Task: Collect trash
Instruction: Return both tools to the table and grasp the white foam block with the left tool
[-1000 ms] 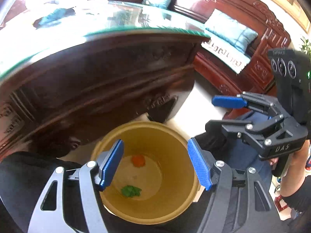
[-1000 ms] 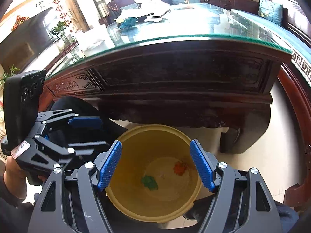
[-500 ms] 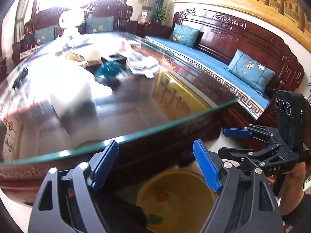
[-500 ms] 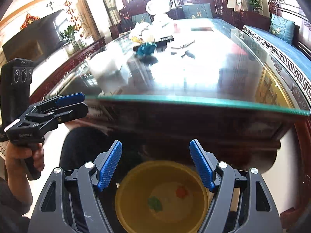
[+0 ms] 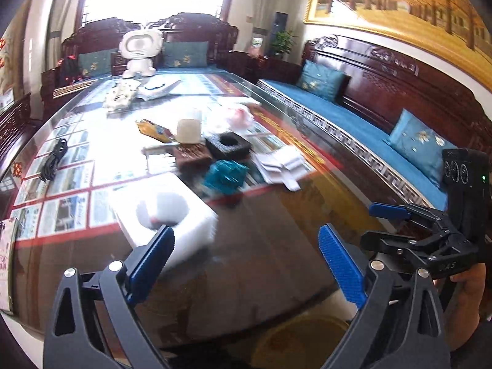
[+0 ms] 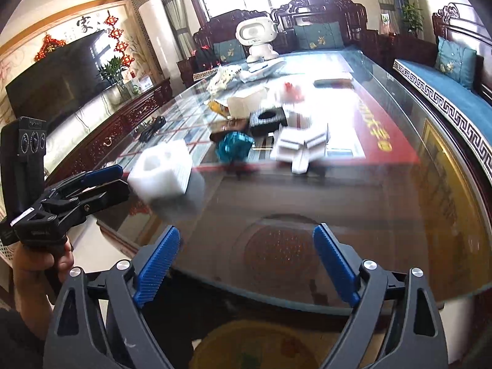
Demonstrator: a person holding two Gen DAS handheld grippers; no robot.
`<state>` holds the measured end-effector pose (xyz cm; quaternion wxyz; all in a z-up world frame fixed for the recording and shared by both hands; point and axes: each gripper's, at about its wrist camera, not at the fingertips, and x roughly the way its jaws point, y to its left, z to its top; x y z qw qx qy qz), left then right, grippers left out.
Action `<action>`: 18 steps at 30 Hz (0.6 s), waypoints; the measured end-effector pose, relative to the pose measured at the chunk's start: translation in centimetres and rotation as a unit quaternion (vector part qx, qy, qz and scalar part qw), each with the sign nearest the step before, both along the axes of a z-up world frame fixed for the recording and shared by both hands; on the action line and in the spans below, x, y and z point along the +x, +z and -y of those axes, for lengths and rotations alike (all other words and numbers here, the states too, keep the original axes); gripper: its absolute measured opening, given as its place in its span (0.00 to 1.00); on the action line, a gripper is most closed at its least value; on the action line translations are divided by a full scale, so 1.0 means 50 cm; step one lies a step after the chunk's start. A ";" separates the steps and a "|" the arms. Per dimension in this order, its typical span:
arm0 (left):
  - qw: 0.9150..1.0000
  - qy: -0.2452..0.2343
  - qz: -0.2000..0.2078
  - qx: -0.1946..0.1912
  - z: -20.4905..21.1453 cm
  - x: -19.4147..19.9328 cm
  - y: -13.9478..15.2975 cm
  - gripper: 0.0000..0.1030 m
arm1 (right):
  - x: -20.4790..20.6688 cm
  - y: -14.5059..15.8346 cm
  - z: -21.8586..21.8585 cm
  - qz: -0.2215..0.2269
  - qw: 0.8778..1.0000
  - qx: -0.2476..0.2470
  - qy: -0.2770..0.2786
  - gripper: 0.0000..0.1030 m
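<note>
Trash lies scattered along the glass-topped desk [image 5: 276,246]: a chunky white foam block [image 5: 163,215] with a round hollow in its top sits nearest, just beyond the left gripper [image 5: 246,264]; behind it a crumpled teal wrapper [image 5: 226,176] with a foil sheen, a loose heap of folded white papers [image 5: 281,166], a black square box [image 5: 228,145] with a round hole, a pale cylindrical cup [image 5: 188,129] and a flat orange packet [image 5: 155,129]. Below the desk's near edge the rim of a yellow round bin [image 6: 255,343] shows, with blurred green and orange scraps at its bottom. Both grippers hang above the desk edge with nothing between their ribbed blue pads [image 5: 341,266]; the jaws of the left are opening wide, and those of the right gripper [image 6: 246,264] are opening too. A hand [image 6: 37,264] grips the left tool's black handle in the right wrist view. Farther off stand a white toy robot [image 5: 140,52], carved dark wooden sofas with blue cushions, and a dark television. A second ago both cameras looked straight down into the bin beneath the desk's carved apron; since then the views have lifted to the desktop and the jaws stand wider.
</note>
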<state>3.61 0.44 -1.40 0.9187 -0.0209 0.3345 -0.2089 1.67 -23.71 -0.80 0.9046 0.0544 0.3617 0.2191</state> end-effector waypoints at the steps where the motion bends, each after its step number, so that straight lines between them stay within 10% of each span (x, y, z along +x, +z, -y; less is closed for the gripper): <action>1: 1.000 0.007 0.000 -0.001 -0.008 0.011 0.001 0.92 | 0.012 0.001 -0.003 0.001 1.000 -0.001 0.000 0.84; 18: 0.990 0.130 -0.044 0.020 -0.127 0.158 -0.078 0.92 | 0.110 -0.049 -0.042 -0.031 0.999 0.023 0.022 0.84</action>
